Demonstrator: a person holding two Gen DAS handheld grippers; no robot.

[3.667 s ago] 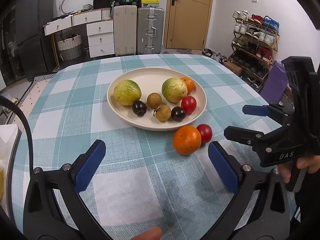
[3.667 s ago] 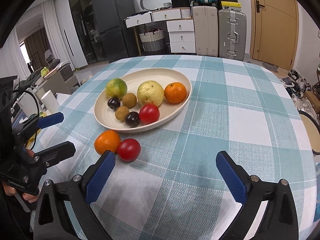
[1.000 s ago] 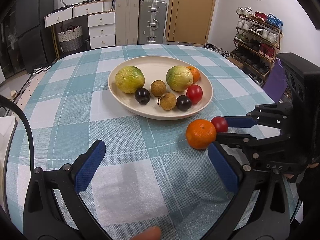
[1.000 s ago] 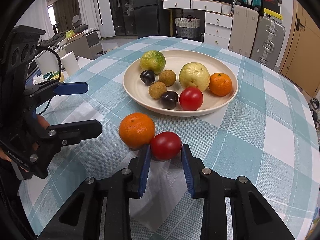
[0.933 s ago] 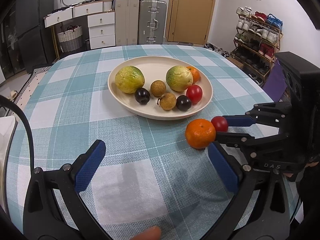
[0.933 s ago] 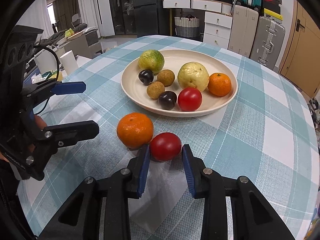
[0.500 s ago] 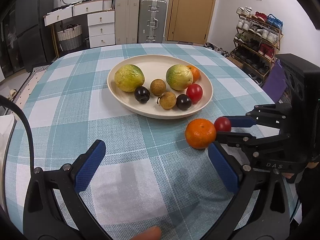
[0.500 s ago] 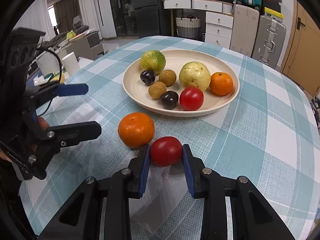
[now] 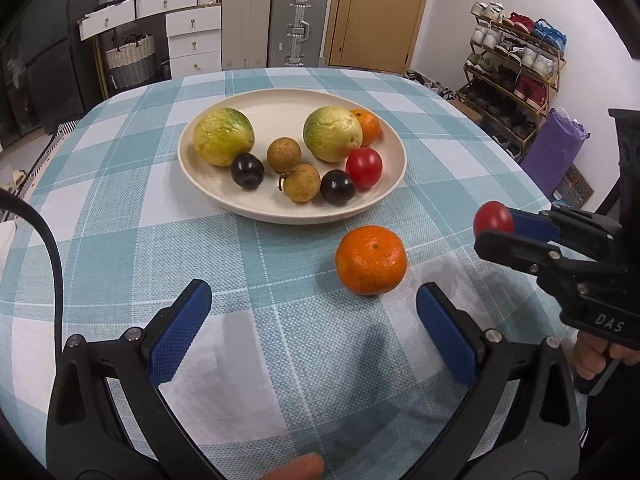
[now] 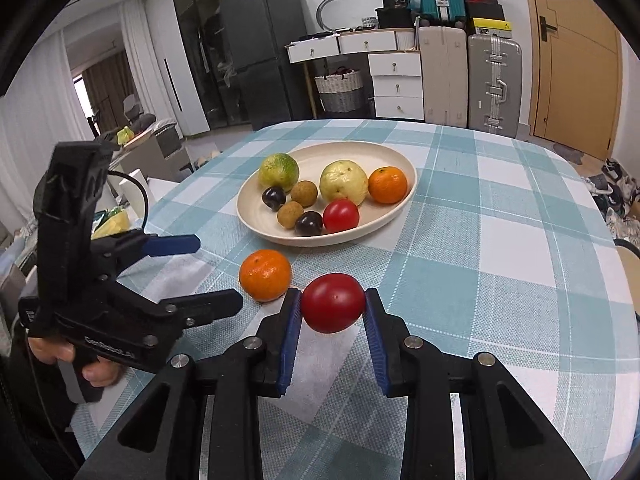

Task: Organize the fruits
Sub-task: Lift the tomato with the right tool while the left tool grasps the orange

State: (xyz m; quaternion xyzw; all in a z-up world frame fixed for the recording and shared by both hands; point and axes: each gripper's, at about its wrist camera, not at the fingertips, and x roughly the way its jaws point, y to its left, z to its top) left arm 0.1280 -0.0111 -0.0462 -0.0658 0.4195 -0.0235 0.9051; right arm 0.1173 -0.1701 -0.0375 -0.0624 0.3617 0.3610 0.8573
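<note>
Gripping the red tomato (image 10: 333,303) above the counter (image 10: 500,240), your right tongs (image 10: 332,312) sit right of the orange (image 10: 265,275); your left tongs (image 9: 312,320) gape.

Suitcases (image 9: 298,24), drawers (image 9: 194,40), shoe rack (image 9: 516,64), fridge (image 10: 260,52).

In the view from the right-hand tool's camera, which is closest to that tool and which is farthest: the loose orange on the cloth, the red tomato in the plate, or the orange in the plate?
Measured from the right gripper:
1. Loose orange, on the cloth just ahead and left of it.
2. Plate tomato, at the near edge of the plate, straight ahead.
3. Plate orange, farther back on the plate's right side.
</note>
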